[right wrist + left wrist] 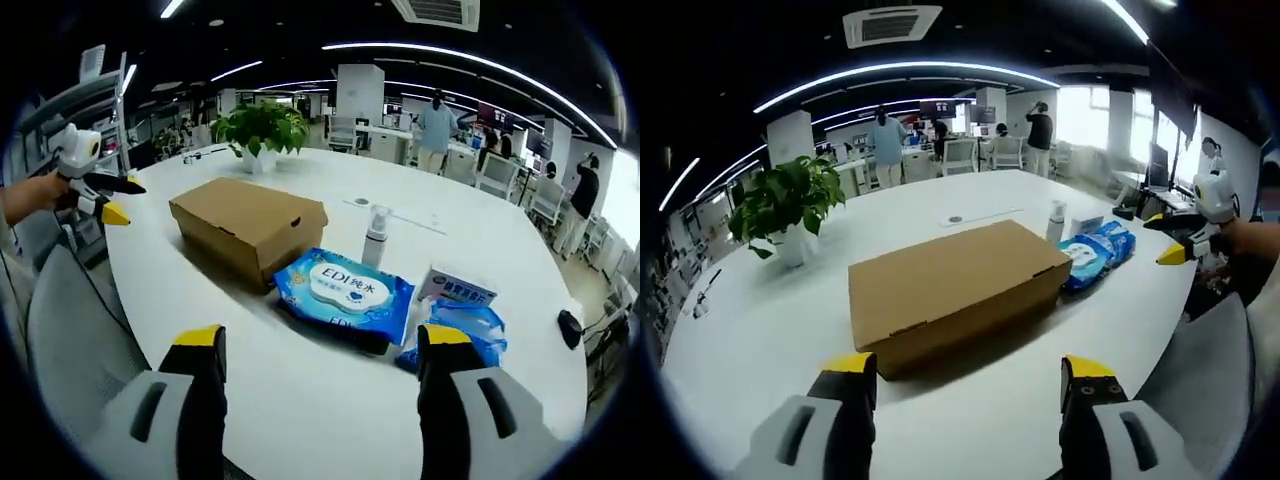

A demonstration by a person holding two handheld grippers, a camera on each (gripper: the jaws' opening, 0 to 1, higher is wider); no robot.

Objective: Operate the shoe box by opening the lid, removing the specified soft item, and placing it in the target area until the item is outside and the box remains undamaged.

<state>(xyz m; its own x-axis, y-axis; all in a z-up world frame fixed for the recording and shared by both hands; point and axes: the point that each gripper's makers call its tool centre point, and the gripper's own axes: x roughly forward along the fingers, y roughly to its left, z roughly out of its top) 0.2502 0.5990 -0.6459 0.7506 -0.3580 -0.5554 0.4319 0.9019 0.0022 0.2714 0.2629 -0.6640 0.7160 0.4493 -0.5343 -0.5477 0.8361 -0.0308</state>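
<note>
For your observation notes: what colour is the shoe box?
Plain brown cardboard; the shoe box shows best in the left gripper view.

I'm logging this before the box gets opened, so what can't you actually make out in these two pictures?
- Inside the shoe box: hidden in both views by its closed lid.
- Spray bottle label: too small, right gripper view.
- Small box print: blurred, right gripper view.
- Second wipes pack: partly behind the right gripper.

Bright, even ceiling-strip light (890,72), window glare (1080,115), soft shadows, curved fisheye edges.
</note>
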